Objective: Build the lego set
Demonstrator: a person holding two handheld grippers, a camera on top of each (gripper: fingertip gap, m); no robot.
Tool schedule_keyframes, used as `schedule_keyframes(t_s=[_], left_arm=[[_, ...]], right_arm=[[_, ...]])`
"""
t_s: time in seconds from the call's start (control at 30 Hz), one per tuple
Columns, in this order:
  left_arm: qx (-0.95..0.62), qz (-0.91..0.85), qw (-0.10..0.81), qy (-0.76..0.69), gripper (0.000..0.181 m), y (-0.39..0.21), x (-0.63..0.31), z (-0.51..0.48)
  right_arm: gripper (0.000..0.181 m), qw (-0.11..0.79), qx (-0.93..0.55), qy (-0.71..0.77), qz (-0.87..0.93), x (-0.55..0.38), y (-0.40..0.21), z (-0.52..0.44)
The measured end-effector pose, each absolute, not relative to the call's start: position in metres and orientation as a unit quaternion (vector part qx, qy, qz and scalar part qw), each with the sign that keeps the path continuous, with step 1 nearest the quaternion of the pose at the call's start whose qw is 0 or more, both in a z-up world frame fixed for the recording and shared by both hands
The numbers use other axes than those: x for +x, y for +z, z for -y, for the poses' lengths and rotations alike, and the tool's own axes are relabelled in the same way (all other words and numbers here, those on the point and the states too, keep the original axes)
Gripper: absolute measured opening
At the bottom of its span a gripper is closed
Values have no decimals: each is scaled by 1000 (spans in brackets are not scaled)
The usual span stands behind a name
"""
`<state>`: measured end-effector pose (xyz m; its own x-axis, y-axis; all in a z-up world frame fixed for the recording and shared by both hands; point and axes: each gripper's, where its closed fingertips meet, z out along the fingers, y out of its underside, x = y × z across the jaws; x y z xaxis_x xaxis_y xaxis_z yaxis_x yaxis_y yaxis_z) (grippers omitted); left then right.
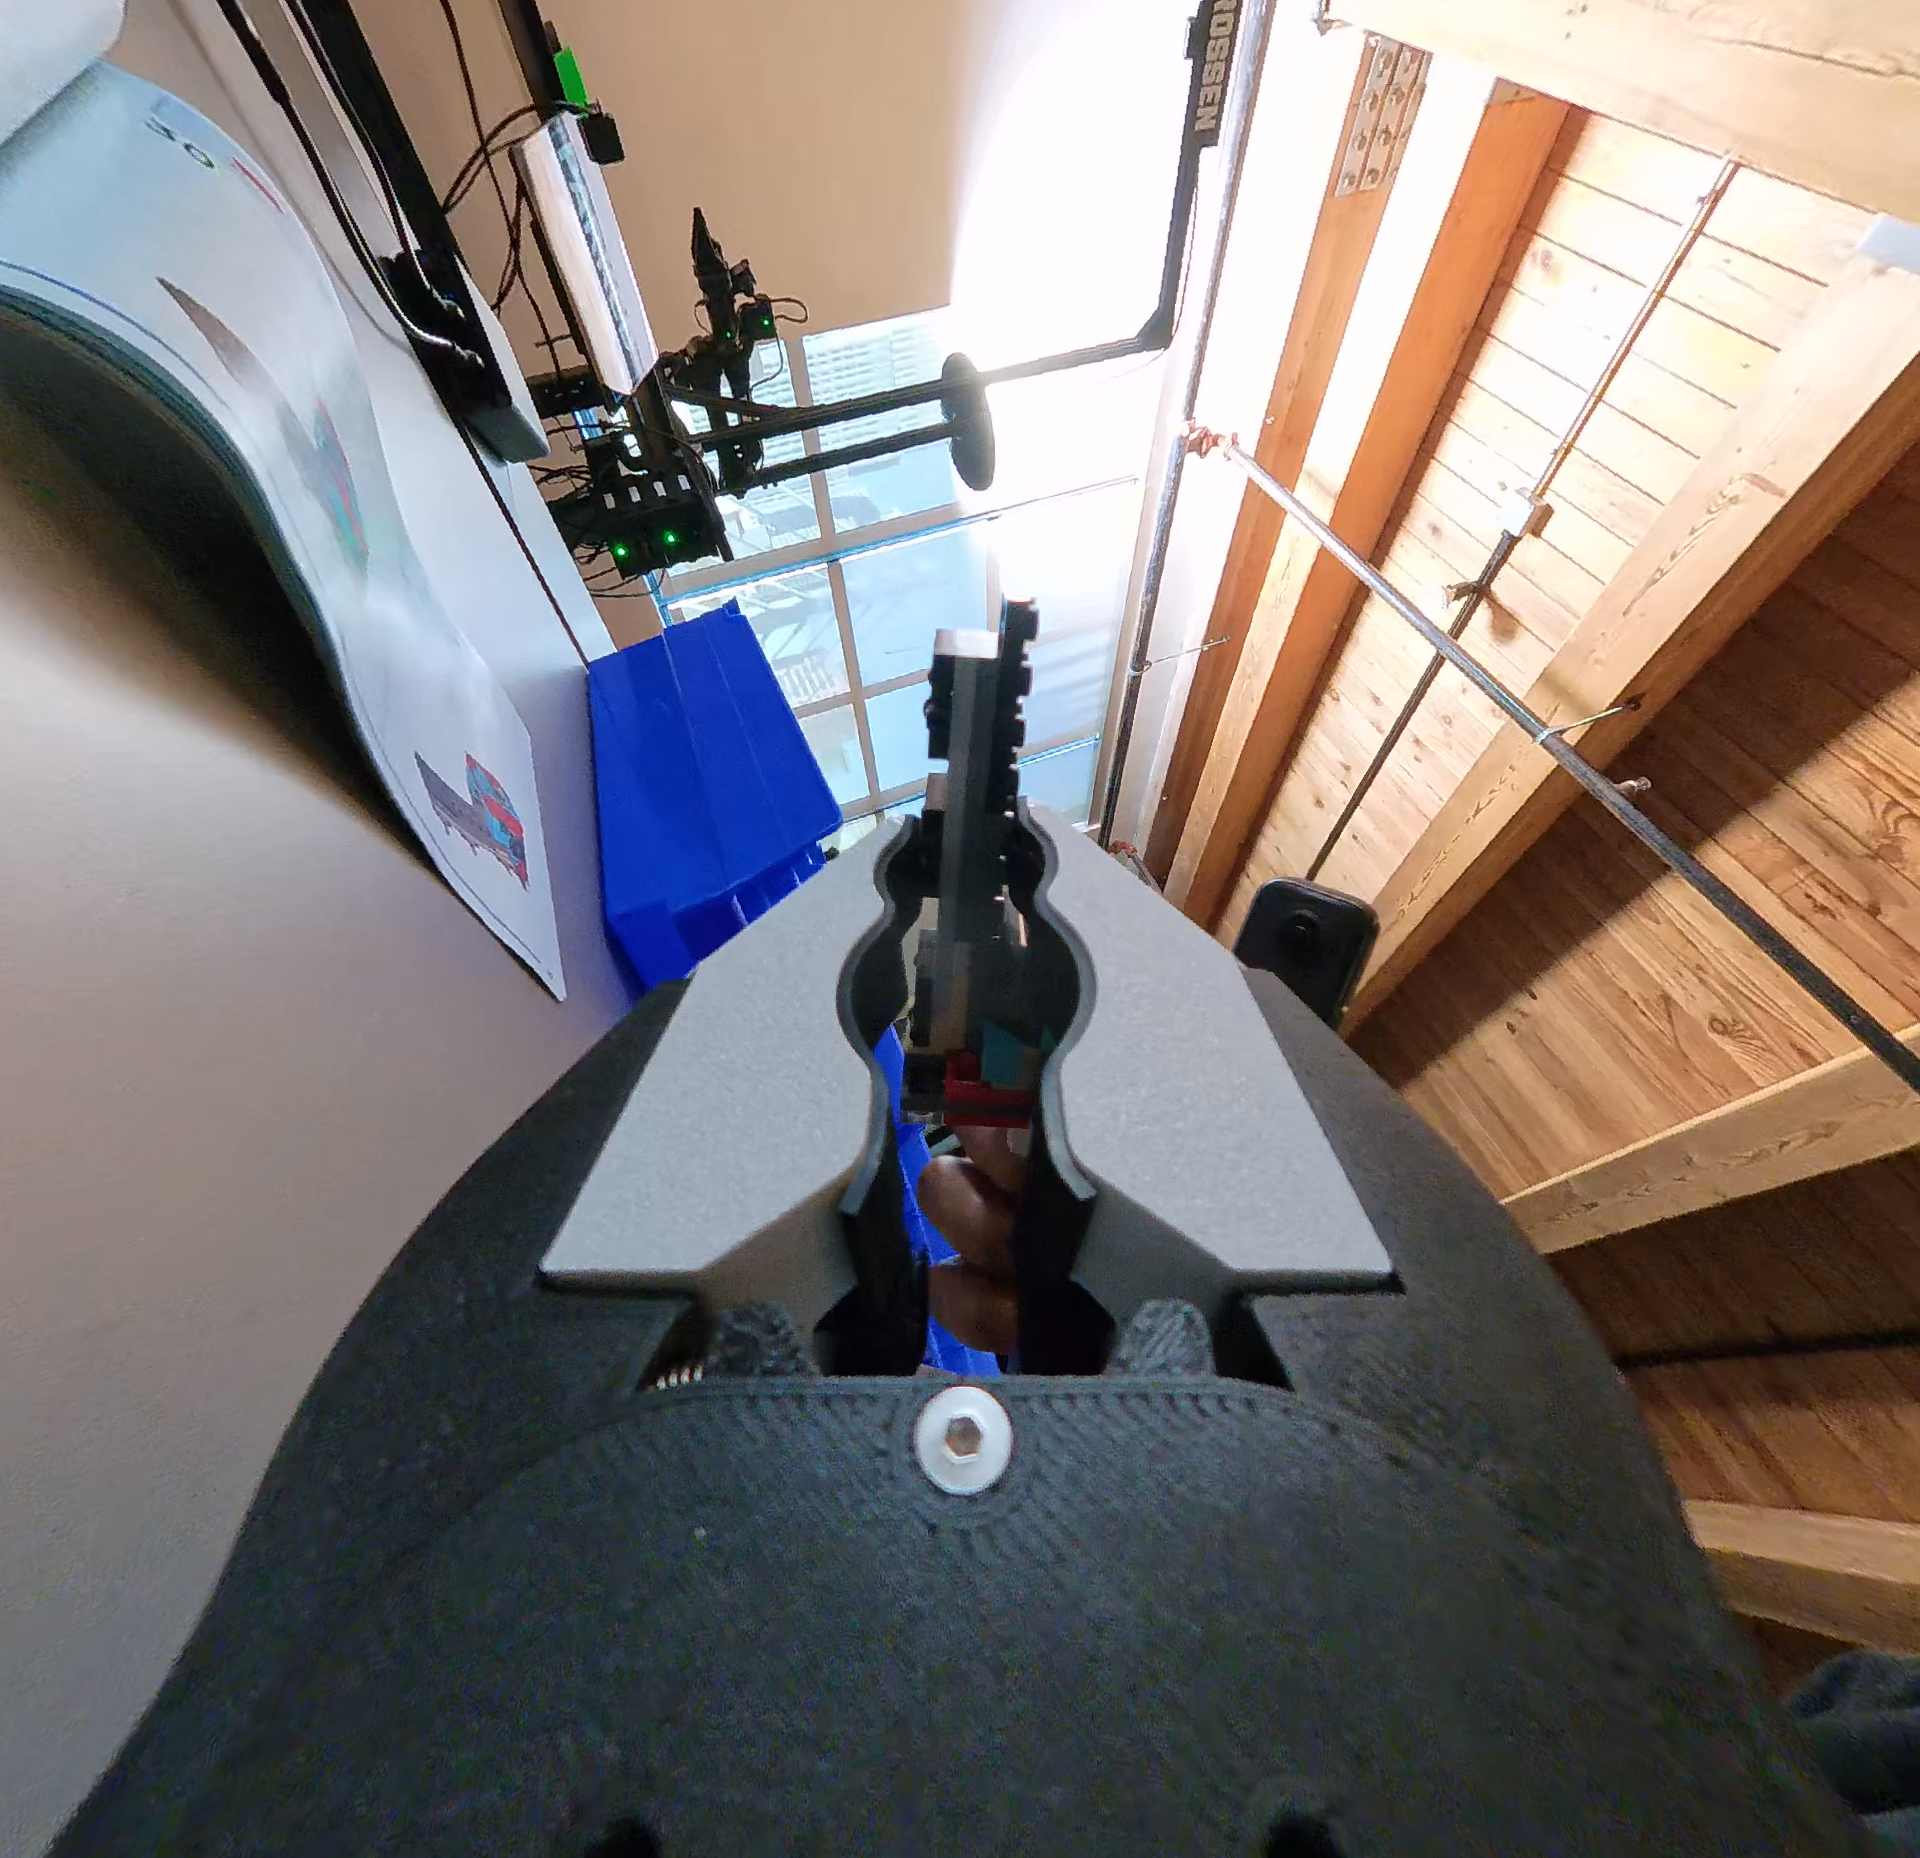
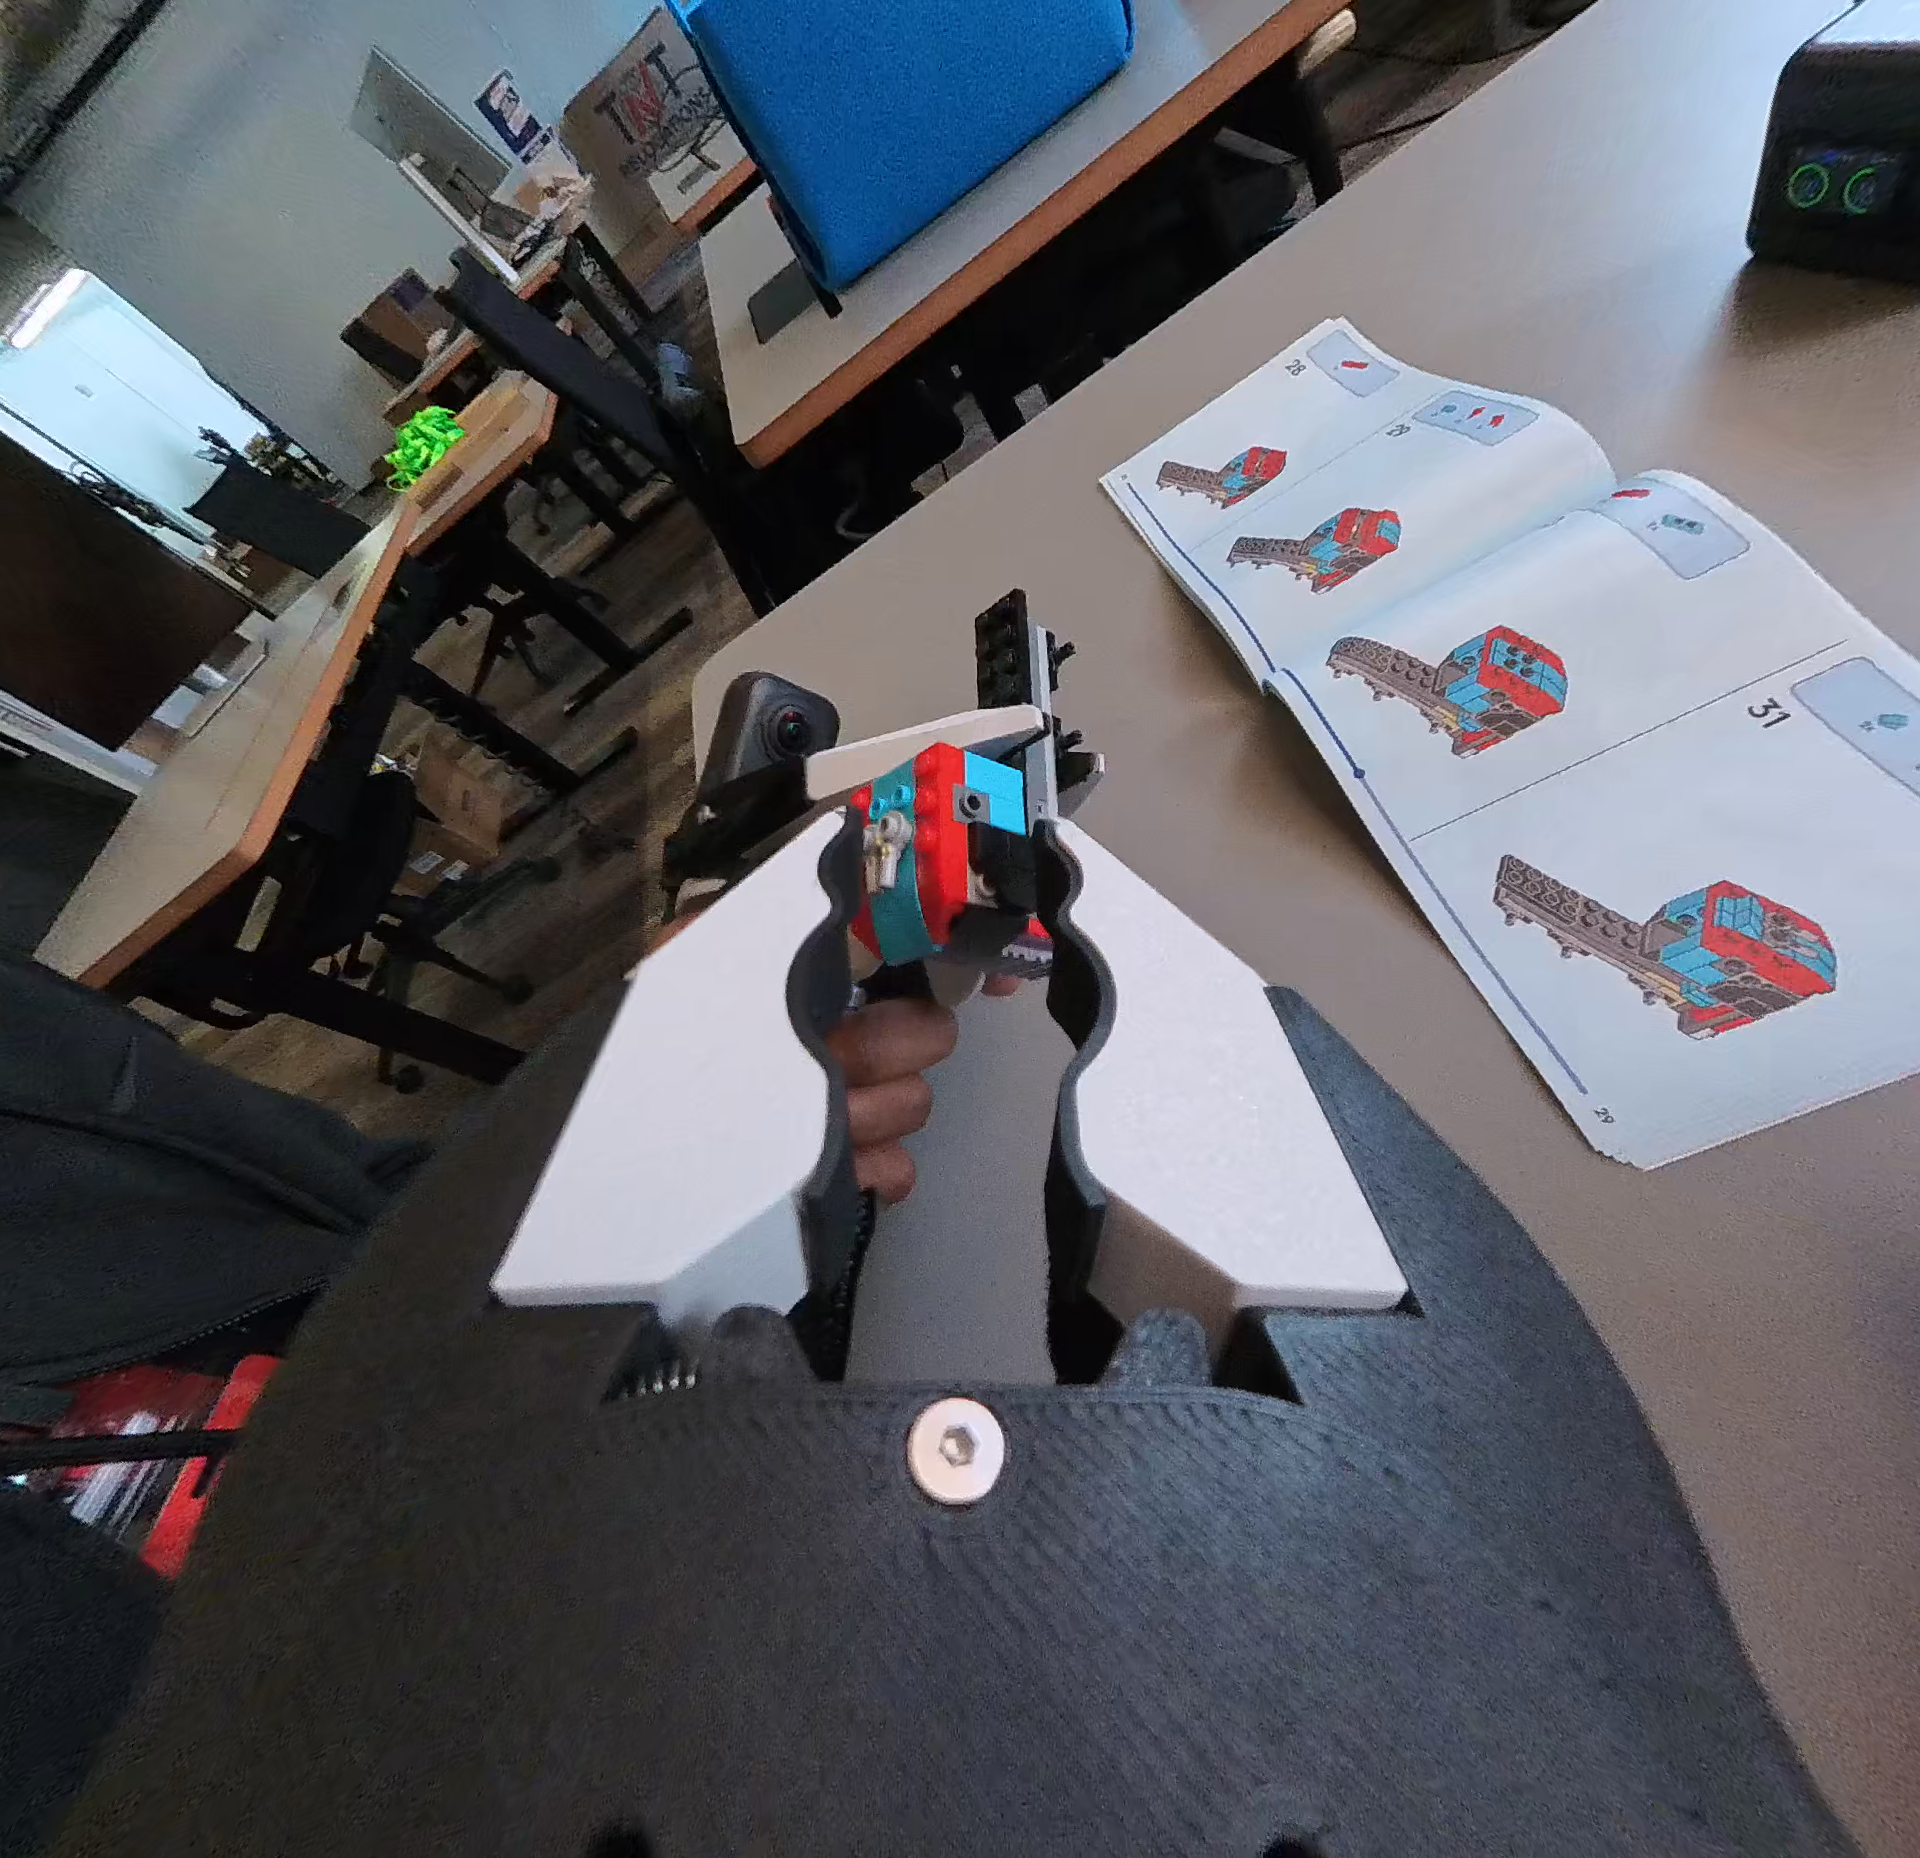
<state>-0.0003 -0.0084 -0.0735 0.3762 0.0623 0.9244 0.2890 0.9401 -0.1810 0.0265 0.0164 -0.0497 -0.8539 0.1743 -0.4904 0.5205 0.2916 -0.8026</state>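
The left gripper [image 1: 961, 852] is closed on the lego model [image 1: 977, 769], its 2 grey fingers [image 1: 748, 1081] pinching the long grey and black plate edge-on so the plate sticks out past the tips, held up in the air toward the window [image 1: 935, 582]. The model's red and teal end sits deeper in the gap, back toward the palm, and a hand [image 1: 971, 1258] shows behind it.

The right gripper [image 2: 951, 852] has its white fingers [image 2: 707, 1081] close around the red and teal block end of the same model [image 2: 935, 832]. The tips look to touch it on both sides, but I cannot tell whether they really clamp it or just sit against it. The left gripper's white finger [image 2: 925, 743] crosses over the top of the block, and the black studded plate rises behind it. A hand [image 2: 894, 1070] shows below the model, between the fingers.

Further out, the model hangs above the edge of a grey table [image 2: 1455, 250]. An open booklet [image 2: 1558, 748] lies flat on it to the right, well apart from the model. A small black camera [image 2: 774, 733] stands just behind the grippers. A black box [image 2: 1839, 167] with green lights sits at the far right. A blue bin [image 1: 707, 790] rests near the booklet in the left wrist view.
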Motion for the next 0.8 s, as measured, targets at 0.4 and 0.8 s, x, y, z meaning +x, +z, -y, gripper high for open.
schedule_keyframes(t_s=[0.4,0.8], left_arm=[[-158,542,820,-97,16,-71,0,0],[-152,551,814,-106,16,-76,-1,-1]], right_arm=[[31,159,193,-553,-795,30,-54,-18],[28,134,178,-555,-802,31,-58,-17]])
